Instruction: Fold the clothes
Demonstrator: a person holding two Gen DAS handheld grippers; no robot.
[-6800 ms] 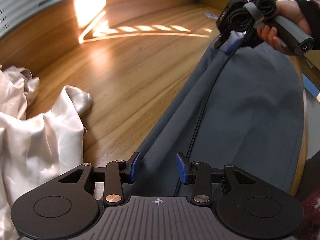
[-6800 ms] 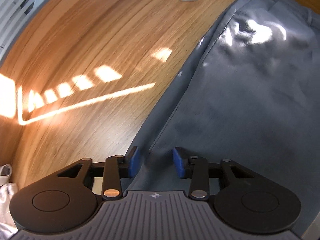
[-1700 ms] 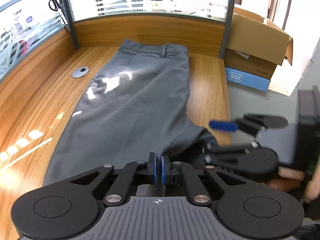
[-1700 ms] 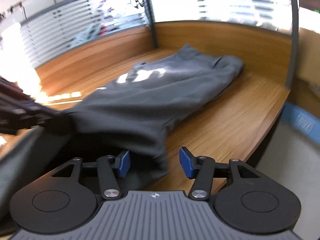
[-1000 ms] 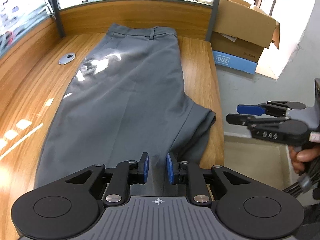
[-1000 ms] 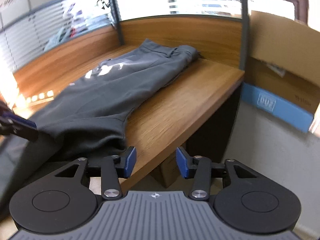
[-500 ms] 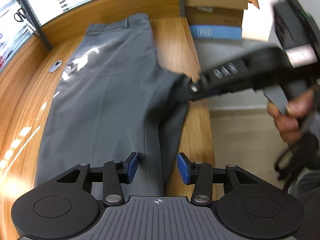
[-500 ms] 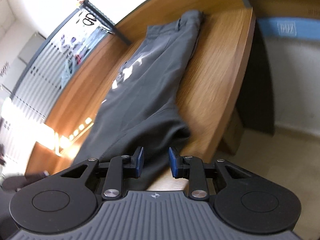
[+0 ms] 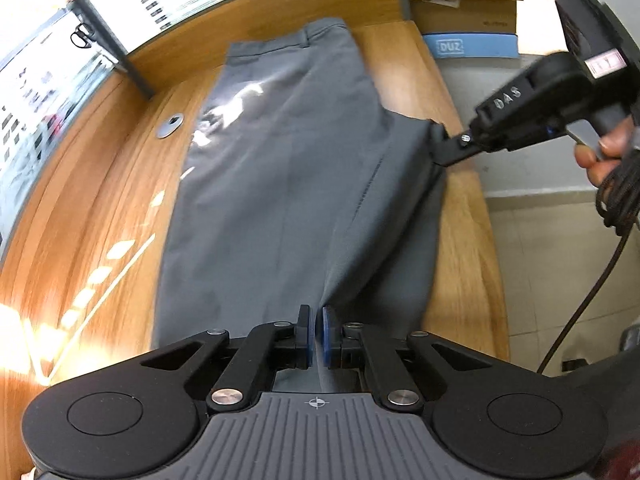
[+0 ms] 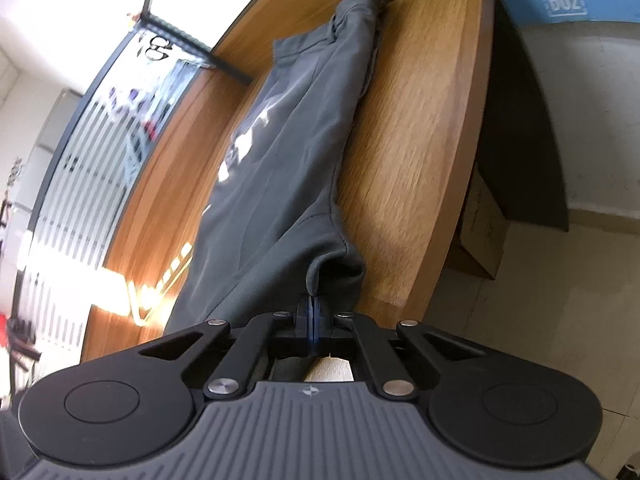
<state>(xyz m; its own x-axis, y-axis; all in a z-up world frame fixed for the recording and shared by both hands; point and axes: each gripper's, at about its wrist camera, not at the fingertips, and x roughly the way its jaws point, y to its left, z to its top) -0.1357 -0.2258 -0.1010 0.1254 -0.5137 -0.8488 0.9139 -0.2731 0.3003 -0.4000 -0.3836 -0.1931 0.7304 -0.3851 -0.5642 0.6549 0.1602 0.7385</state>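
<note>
Wooden desk (image 9: 400, 64) carries smooth grey trousers (image 9: 288, 184), pinched by left gripper (image 9: 315, 334) and right gripper (image 10: 312, 320).

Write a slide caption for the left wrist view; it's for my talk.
Both tongs pinch grey trousers on the wooden desk.

trousers (image 9: 280, 200): grey cloth, smooth, faint sheen
desk (image 9: 100, 200): glossy wood grain
my left gripper (image 9: 315, 334): matt black plastic, blue pads
box (image 9: 464, 4): cardboard
</note>
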